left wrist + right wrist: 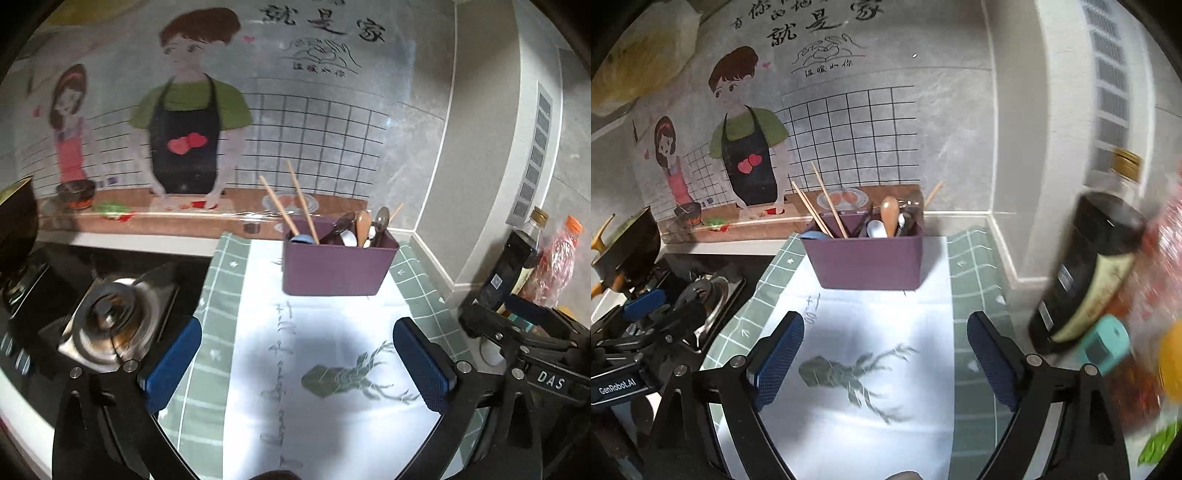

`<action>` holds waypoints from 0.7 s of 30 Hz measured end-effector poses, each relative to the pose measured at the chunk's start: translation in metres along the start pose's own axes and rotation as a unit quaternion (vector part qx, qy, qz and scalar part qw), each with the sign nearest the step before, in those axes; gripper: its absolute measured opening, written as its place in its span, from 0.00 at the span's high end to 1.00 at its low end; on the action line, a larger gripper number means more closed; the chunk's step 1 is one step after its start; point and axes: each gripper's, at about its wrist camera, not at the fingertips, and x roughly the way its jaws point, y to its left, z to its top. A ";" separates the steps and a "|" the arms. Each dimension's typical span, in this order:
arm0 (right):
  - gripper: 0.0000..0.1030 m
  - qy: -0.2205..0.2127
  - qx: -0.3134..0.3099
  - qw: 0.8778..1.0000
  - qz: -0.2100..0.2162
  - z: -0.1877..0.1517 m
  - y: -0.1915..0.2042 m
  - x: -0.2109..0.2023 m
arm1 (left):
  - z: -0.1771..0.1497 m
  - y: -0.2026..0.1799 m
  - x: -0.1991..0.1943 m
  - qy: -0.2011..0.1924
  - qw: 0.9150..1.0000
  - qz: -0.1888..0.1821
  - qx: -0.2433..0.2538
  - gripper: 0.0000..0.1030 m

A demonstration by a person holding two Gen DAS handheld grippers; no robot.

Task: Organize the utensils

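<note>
Now both tools hang over the white cloth (325, 332) on the surface, and nothing is between their fingers. The left tool (297, 363) is wide apart. The right tool (886, 354) is wide apart too. A purple box (338, 269) stands on the cloth near the back edge of the surface, well apart from both tools. Two chopsticks (295, 203) lean up out of its left part. Spoons (360, 229) stick out of its right part. A dark bottle (1086, 273) stands by the right edge. A stove burner (107, 321) sits by the left edge.
</note>
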 end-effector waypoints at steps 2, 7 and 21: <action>0.12 -0.011 0.006 1.000 -0.011 -0.013 0.001 -0.010 | -0.013 -0.003 -0.012 -0.019 1.000 0.020 0.005 0.00; 0.11 -0.025 0.011 0.999 -0.021 -0.038 0.004 -0.027 | -0.035 -0.017 -0.031 -0.041 0.996 0.051 0.054 0.00; 0.08 -0.038 -0.014 0.998 -0.047 -0.066 0.013 -0.042 | -0.057 -0.008 -0.041 -0.022 0.998 0.051 0.034 0.00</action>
